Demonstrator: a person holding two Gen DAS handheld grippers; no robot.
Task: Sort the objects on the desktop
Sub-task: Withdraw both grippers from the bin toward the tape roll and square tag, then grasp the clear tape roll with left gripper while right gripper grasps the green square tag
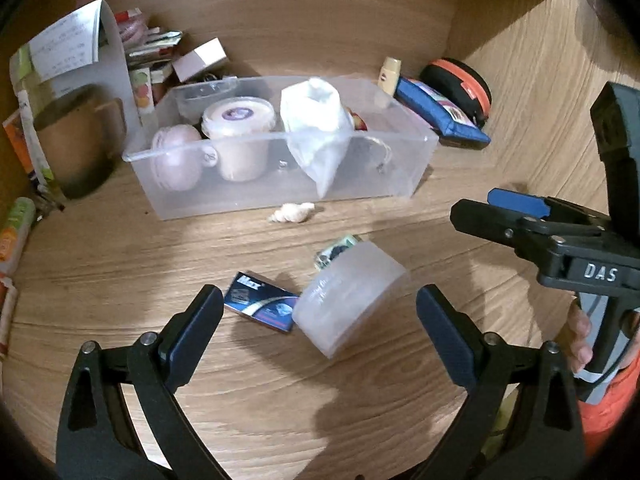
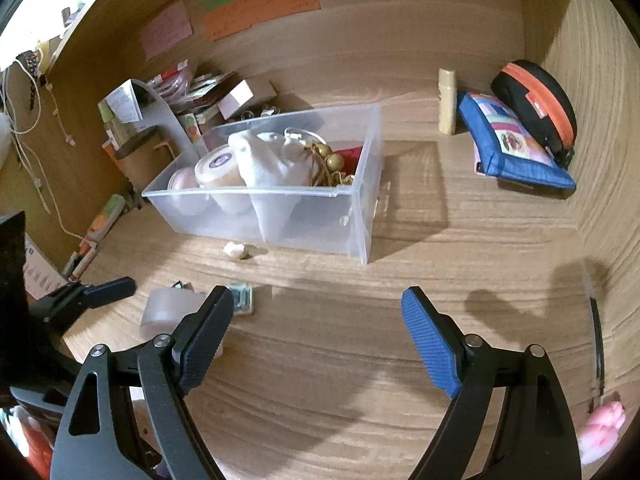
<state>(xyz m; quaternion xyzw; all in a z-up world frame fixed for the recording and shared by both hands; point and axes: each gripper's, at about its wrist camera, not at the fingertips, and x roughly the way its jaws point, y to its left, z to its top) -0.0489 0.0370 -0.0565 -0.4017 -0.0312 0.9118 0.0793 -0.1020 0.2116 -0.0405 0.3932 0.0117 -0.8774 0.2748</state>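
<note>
Frosted round jar point(image 1: 348, 298) tilted on woodgrain desk point(image 1: 248, 380), clear plastic bin point(image 1: 280, 184)

The left wrist view looks from low above the desk point(image 1: 280, 400) toward its back wall, close to a frosted round tub point(image 1: 352, 304). The right wrist view faces the same way from further right, taking in the right back corner. Both views share the clear plastic bin point(image 1: 276, 184) point(image 2: 280, 220) and the blue pouch point(image 1: 444, 112) point(image 2: 516, 144).
</note>
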